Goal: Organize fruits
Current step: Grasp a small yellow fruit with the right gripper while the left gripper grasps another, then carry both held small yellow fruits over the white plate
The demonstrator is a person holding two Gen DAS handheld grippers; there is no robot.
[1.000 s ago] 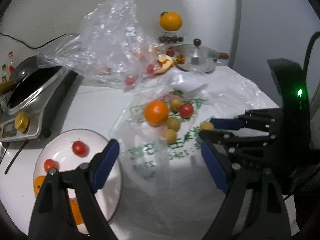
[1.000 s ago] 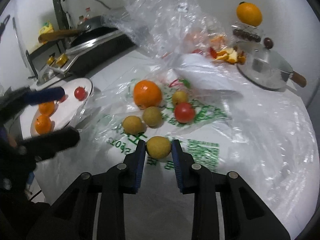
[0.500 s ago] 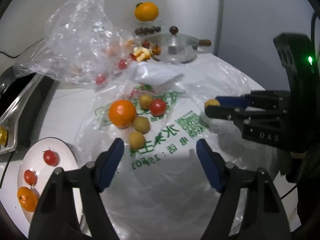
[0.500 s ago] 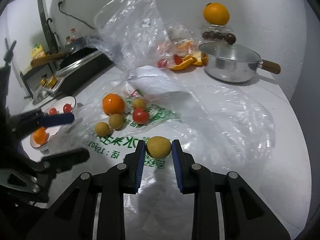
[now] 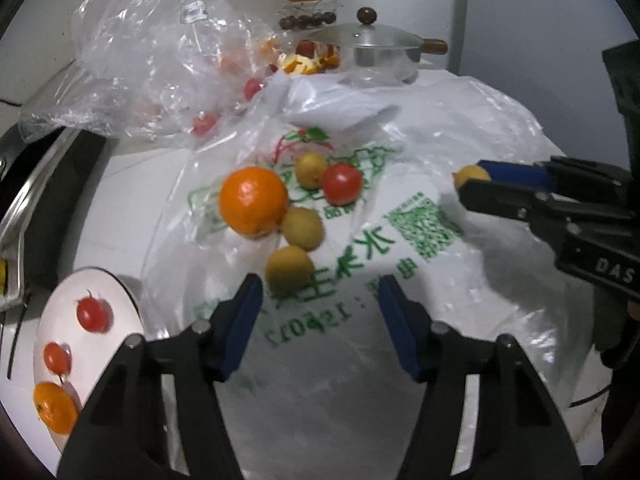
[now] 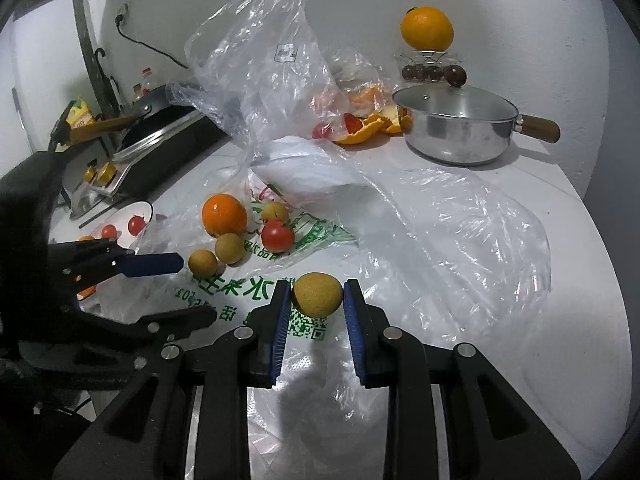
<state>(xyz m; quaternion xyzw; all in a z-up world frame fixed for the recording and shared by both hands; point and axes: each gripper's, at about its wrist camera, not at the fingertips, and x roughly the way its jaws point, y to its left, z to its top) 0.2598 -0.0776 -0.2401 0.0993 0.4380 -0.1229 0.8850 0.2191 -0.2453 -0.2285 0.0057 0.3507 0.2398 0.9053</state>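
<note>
The right tongs [image 6: 317, 300] are clenched on a small yellow-brown fruit [image 6: 317, 294], its blue pads pressing it from both sides and holding it just above the printed plastic bag [image 5: 360, 264] spread over the white worktop [image 6: 580, 280]. In the left wrist view the same tongs reach in from the right with the fruit at their tip.

The left tongs [image 5: 320, 312] are closing with nothing between their pads; they point down at the bag, and the nearest yellow-brown fruit [image 5: 289, 268] lies just beyond the left pad, apart from it.

On the bag the remaining fruits sit in a loose cluster: a large orange [image 5: 253, 201] on the left, a second yellow-brown fruit [image 5: 302, 227] touching its right side, a red tomato [image 5: 342, 183] farther right, and a third yellow-brown fruit [image 5: 310, 169] just beside the tomato on the far side.

At the near left stands a white plate [image 5: 64, 300] carrying two small tomatoes [image 5: 94, 314] and a small orange [image 5: 54, 408].

Farther back a crumpled clear bag [image 6: 260, 64] holds more red fruit. To the far right are orange peels [image 6: 366, 128], a lidded steel saucepan [image 6: 456, 128] with a wooden handle, and behind it an orange on a wire stand [image 6: 427, 28]. A cooktop with a pan [image 6: 160, 128] stands at the far left.
</note>
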